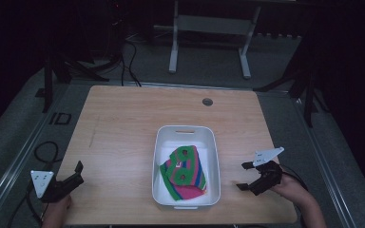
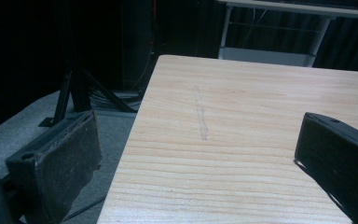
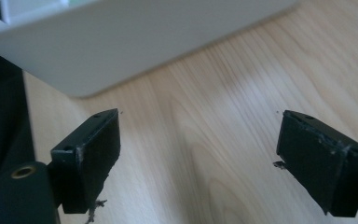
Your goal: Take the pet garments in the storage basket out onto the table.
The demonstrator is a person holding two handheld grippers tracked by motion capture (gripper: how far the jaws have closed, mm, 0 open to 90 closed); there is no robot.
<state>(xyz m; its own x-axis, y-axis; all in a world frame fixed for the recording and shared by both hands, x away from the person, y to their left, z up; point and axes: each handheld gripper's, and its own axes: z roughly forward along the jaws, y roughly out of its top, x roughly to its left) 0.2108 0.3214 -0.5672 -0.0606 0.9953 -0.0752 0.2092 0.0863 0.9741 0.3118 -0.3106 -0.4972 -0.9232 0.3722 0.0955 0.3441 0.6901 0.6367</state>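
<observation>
I hold my left tool [image 1: 77, 172] at the table's [image 1: 123, 123] near-left corner and my right tool [image 1: 244, 175] beside the white tub [image 1: 159, 142], both jaws apart and empty, the striped cloth [image 1: 184, 173] folded inside

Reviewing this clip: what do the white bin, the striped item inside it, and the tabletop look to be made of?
White bin: probably plastic, smooth with rounded corners and a moulded handle slot. Striped item: soft fabric, perhaps knitted, lying crumpled in green, pink and blue bands. Tabletop: light wood or wood-look laminate with matte, visible grain; which one is unclear.
</observation>
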